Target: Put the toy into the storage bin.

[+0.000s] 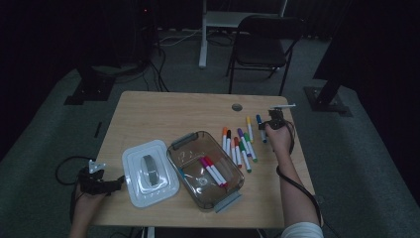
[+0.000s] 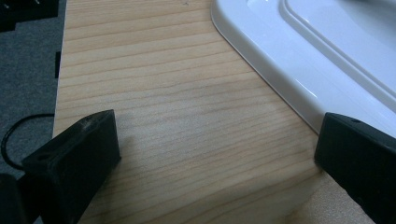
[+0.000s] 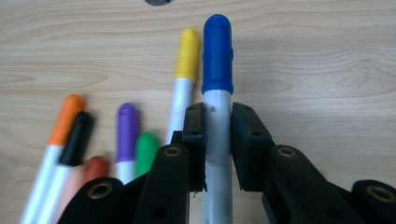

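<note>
My right gripper (image 3: pixel 218 126) is shut on a white marker with a blue cap (image 3: pixel 217 51), its pads pressing on the barrel just below the cap. In the high view the right gripper (image 1: pixel 271 124) holds this blue marker (image 1: pixel 260 127) at the right end of a row of loose markers (image 1: pixel 240 146). Beside it lie yellow (image 3: pixel 187 56), purple (image 3: pixel 126 123), green (image 3: pixel 147 144), black (image 3: pixel 77 137) and orange (image 3: pixel 67 119) capped markers. My left gripper (image 2: pixel 215 149) stands open over bare wood next to the white lid (image 2: pixel 303 60); it sits at the table's front left corner (image 1: pixel 116 182).
A clear grey container (image 1: pixel 233 186) with two pink-capped markers (image 1: pixel 214 171) inside stands at the table's middle front, and the white lid (image 1: pixel 148 172) lies to its left. A cable hole (image 1: pixel 236 107) is at the back. A black chair (image 1: pixel 260 47) stands beyond the table.
</note>
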Action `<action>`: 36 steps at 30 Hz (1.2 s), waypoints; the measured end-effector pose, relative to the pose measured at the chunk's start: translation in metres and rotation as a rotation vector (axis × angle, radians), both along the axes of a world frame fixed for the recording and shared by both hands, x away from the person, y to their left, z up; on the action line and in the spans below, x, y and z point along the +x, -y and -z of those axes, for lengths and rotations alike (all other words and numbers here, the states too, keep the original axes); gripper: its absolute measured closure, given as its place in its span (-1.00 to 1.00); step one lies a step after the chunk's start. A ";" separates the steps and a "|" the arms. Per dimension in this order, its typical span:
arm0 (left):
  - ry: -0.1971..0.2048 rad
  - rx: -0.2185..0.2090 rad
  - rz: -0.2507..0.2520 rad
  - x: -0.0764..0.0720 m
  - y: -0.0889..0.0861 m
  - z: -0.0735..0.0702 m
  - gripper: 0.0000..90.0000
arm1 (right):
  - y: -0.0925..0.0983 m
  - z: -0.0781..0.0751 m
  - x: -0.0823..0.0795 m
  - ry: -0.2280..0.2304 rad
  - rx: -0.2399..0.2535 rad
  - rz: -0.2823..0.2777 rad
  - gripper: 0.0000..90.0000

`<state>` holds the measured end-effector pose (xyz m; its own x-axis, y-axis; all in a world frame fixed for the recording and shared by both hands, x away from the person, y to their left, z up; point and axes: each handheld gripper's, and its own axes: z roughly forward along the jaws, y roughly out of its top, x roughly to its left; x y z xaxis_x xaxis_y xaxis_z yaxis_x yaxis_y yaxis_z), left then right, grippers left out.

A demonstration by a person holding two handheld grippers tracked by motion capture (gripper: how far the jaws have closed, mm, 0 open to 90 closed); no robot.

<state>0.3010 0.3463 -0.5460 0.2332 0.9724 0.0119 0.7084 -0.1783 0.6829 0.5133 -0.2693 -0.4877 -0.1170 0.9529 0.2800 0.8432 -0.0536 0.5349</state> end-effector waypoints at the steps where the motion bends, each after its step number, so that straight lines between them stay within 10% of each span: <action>1: 0.000 0.000 0.000 0.000 0.000 0.000 -0.99 | -0.001 -0.004 -0.002 0.004 0.005 -0.005 0.70; 12: 0.000 0.000 0.000 0.000 0.000 0.000 -0.99 | -0.017 -0.047 -0.034 0.089 0.052 -0.092 0.70; 22: 0.000 0.000 0.000 0.000 0.000 0.000 -0.99 | -0.066 -0.107 -0.089 0.209 0.136 -0.281 0.70; 36: 0.000 0.001 0.001 0.000 0.000 0.000 -0.99 | -0.145 -0.142 -0.149 0.252 0.187 -0.562 0.70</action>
